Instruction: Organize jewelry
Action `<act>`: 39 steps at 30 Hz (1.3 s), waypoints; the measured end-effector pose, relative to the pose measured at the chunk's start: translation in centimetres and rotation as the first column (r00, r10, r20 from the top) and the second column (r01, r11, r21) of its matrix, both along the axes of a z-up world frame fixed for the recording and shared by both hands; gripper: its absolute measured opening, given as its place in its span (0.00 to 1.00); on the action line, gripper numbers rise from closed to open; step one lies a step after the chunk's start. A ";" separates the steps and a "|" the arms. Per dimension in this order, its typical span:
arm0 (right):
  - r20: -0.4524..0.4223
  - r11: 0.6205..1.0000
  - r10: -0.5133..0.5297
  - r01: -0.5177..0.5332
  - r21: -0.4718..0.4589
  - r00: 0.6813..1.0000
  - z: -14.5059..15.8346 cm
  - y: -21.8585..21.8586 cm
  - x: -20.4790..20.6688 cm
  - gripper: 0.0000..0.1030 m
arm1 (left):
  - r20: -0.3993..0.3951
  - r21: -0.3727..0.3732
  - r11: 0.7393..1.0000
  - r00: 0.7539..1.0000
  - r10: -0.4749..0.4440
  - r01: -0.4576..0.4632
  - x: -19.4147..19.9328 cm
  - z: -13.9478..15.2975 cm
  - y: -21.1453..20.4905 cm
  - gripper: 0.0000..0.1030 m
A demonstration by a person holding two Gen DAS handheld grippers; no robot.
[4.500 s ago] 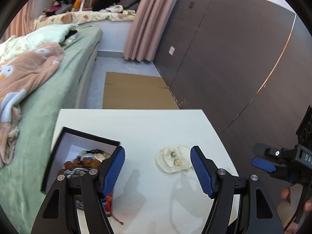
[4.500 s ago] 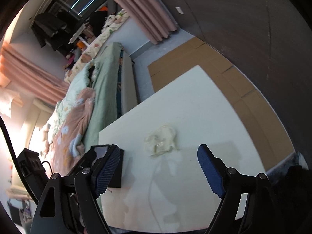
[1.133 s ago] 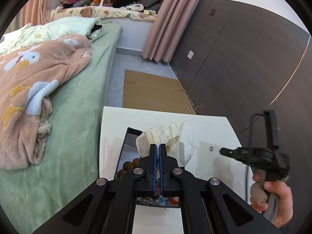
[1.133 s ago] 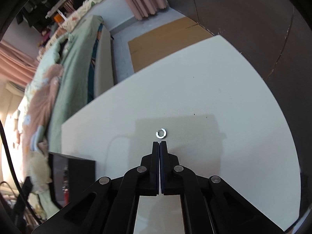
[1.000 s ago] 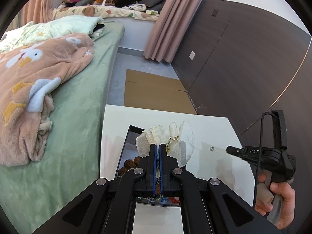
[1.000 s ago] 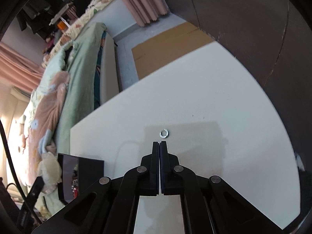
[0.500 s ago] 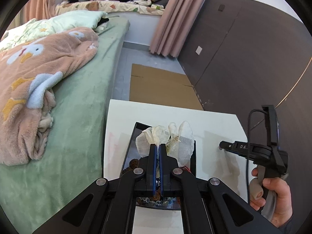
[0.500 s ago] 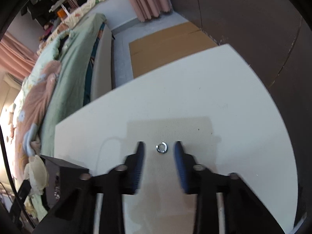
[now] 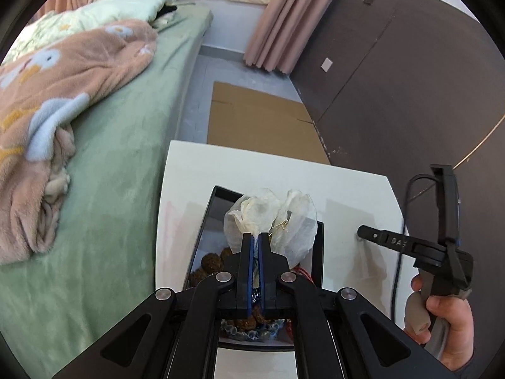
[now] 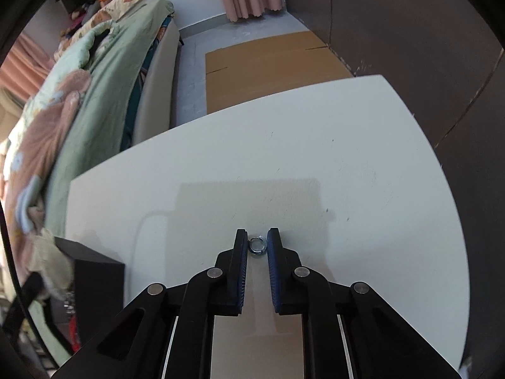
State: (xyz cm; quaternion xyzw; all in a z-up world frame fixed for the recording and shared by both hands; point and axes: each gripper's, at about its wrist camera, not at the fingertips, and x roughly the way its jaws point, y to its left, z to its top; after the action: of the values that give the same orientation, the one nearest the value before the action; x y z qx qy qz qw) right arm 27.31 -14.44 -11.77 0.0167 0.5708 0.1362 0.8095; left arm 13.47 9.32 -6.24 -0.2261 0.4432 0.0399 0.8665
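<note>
My left gripper [image 9: 256, 238] is shut on a sheer white pouch [image 9: 268, 221] with a gold piece inside, held above the black jewelry box [image 9: 318, 252]. The box holds brown beads [image 9: 210, 260], glass beads and red cord. My right gripper [image 10: 257, 240] is partly open, its blue pads [image 10: 273, 259] on either side of a small silver ring [image 10: 257, 245] that lies on the white table [image 10: 284, 158]. The ring sits right between the fingertips. The right gripper also shows in the left wrist view [image 9: 363, 232], tip down on the table. The box shows at the left in the right wrist view [image 10: 94, 278].
A bed with a green sheet [image 9: 110, 173] and a pink blanket [image 9: 47, 94] runs along the table's left side. Flat cardboard [image 9: 262, 120] lies on the floor beyond the table. A dark wall [image 9: 410, 79] stands to the right.
My right gripper opened and moved forward so the ring now lies between its fingertips. My left gripper, still shut on the pouch, has shifted a little over the box.
</note>
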 end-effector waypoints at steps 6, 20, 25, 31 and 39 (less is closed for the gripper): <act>0.056 0.989 0.017 -0.025 0.144 0.998 2.7 0.1 -1.8 0.14 | 0.059 -0.014 0.999 0.997 0.042 -0.041 -1.1 0.9 0.8 0.73; 0.193 0.891 0.172 -0.236 0.387 0.966 8.0 4.8 -7.2 0.14 | 0.103 -0.059 0.985 0.980 0.169 -0.164 -3.8 2.2 3.7 0.75; 0.204 0.803 0.214 -0.291 0.519 0.955 8.4 7.3 -8.0 0.32 | 0.117 -0.069 0.977 0.971 0.210 -0.203 -4.7 2.5 4.7 0.75; 0.197 0.810 0.181 -0.260 0.525 0.964 7.8 7.3 -8.4 0.72 | 0.133 -0.049 0.979 0.970 0.203 -0.198 -5.3 2.9 4.2 0.75; 0.189 0.838 0.106 -0.190 0.512 0.976 8.4 2.8 -8.8 0.72 | 0.167 -0.007 0.985 0.971 0.169 -0.170 -6.4 3.9 2.3 0.75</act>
State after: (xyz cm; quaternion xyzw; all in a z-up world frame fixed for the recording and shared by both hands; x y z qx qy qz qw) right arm 18.49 -11.68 -3.37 0.1833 0.4474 0.3504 0.8021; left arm 7.10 11.59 -2.31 -0.2623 0.3479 0.0963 0.8949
